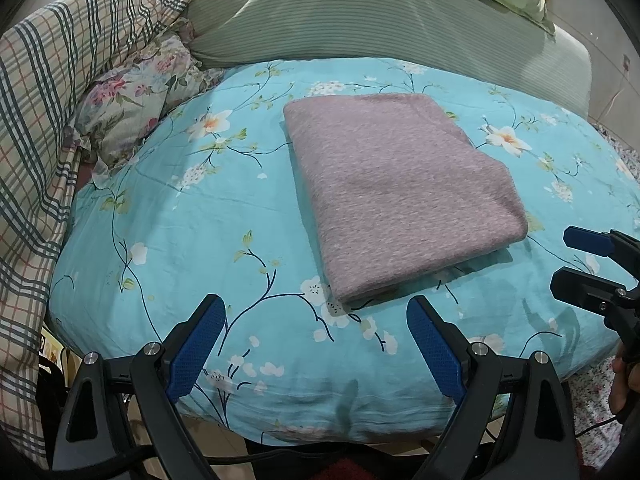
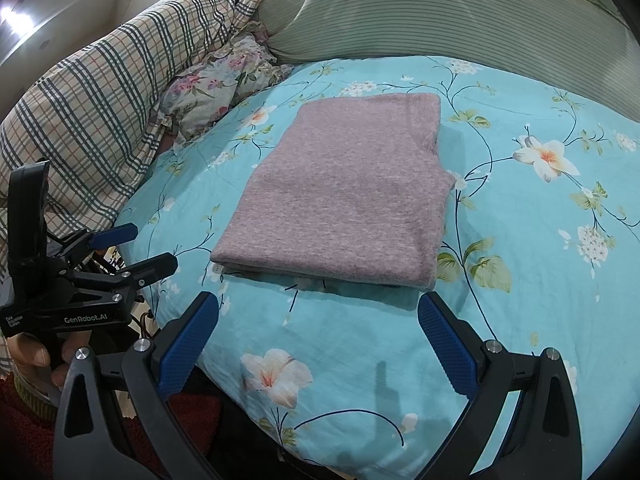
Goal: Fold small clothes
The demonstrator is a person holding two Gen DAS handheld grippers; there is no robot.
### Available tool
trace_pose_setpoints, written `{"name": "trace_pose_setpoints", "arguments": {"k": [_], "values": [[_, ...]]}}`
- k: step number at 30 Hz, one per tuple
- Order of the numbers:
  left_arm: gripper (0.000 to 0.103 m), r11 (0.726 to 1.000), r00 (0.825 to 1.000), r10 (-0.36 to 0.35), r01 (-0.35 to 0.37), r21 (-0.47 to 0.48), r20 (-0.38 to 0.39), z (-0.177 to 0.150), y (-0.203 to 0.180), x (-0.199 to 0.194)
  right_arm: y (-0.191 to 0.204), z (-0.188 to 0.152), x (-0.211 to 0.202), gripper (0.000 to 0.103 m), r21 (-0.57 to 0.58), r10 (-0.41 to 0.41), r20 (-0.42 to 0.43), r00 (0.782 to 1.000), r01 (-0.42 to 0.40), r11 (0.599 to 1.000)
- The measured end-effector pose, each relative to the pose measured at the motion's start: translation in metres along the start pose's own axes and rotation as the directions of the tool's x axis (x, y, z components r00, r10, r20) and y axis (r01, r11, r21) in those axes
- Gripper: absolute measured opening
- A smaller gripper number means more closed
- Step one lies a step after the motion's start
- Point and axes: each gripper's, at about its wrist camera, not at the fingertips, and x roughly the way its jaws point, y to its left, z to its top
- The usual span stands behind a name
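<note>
A mauve knit garment (image 1: 400,192) lies folded into a neat rectangle on the turquoise floral bedsheet (image 1: 192,248); it also shows in the right wrist view (image 2: 344,196). My left gripper (image 1: 316,316) is open and empty, hovering just short of the garment's near corner. My right gripper (image 2: 318,312) is open and empty, just short of the garment's near edge. Each gripper shows in the other's view: the right one (image 1: 576,260) at the right edge, the left one (image 2: 136,248) at the left. Neither touches the cloth.
A plaid quilt (image 1: 44,128) is heaped on the left, with a floral pillow (image 1: 132,100) beside it. A green striped pillow (image 1: 360,12) lies behind the garment. The bed's front edge (image 1: 320,424) drops off just below my grippers.
</note>
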Motion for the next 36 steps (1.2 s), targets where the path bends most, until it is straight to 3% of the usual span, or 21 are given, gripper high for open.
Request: {"name": "trace_pose_setpoints", "arguments": {"k": [36], "values": [[0.093,1.0,1.0,-0.021,0.021,0.013,0.007,0.023,-0.008,0.016,-0.007,0.015,0.005,0.1,0.04,-0.018,0.057,0.998,0.015,0.999]]}}
